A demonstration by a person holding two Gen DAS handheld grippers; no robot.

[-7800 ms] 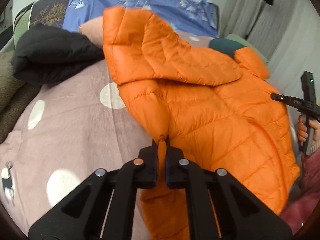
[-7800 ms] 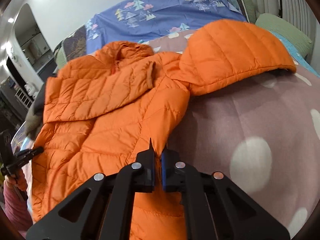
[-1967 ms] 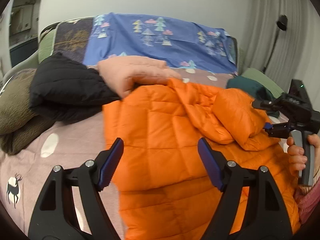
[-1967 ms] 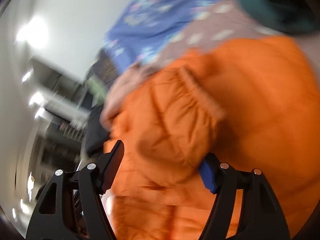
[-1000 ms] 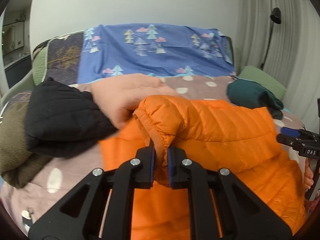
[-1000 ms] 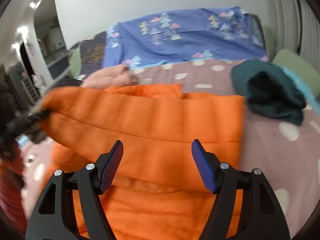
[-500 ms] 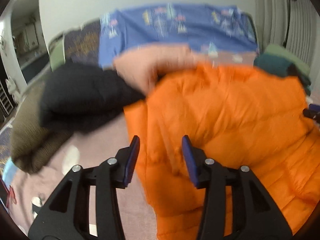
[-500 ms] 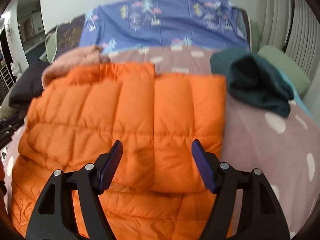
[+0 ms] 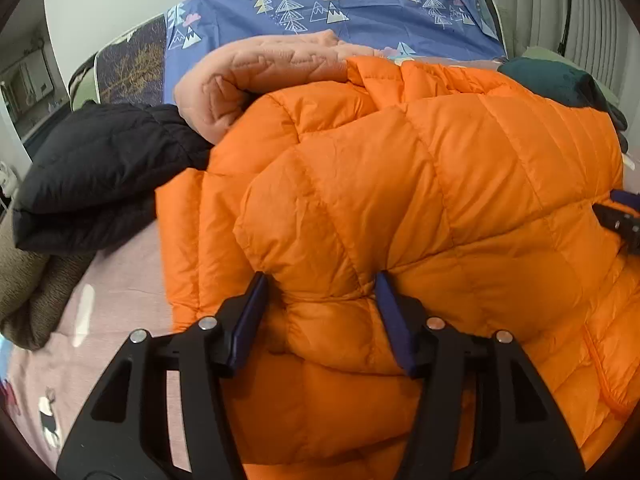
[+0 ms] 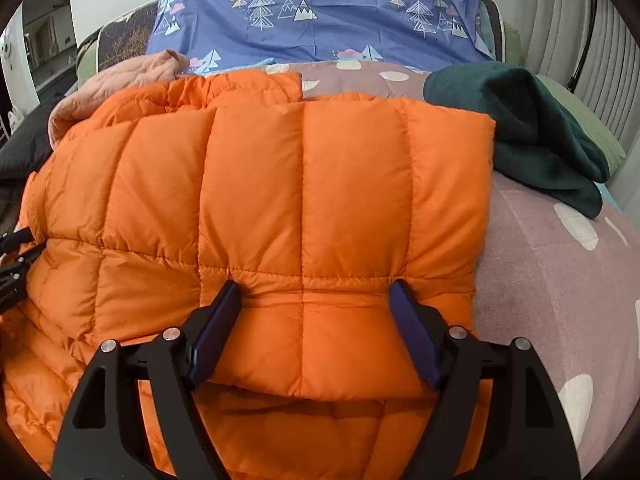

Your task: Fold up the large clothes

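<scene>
Lying folded across the middle of the bed (image 10: 560,280), the orange puffer jacket (image 10: 304,200) has 1 quilted layer doubled back over the rest of it, with its near edge sitting right between both tools. The left gripper (image 9: 320,316) has its fingers spread and opening, the puffy fold bulging between them but not pinched; the right gripper (image 10: 316,328) likewise stands wide and opening, its fingers pushing into the top layer on either side without clamping it. The fold looks just laid down, so the main risk, as I judge it, is the springy down filling pushing the layer back up once the tools lift away, or a finger catching the slick fabric and dragging the fold askew. On the left, the jacket crowds a peach quilted garment (image 9: 256,80) and a black jacket (image 9: 100,168); a dark green garment (image 10: 532,128) lies just beside its right corner, so any further fold could snag those neighbours.
</scene>
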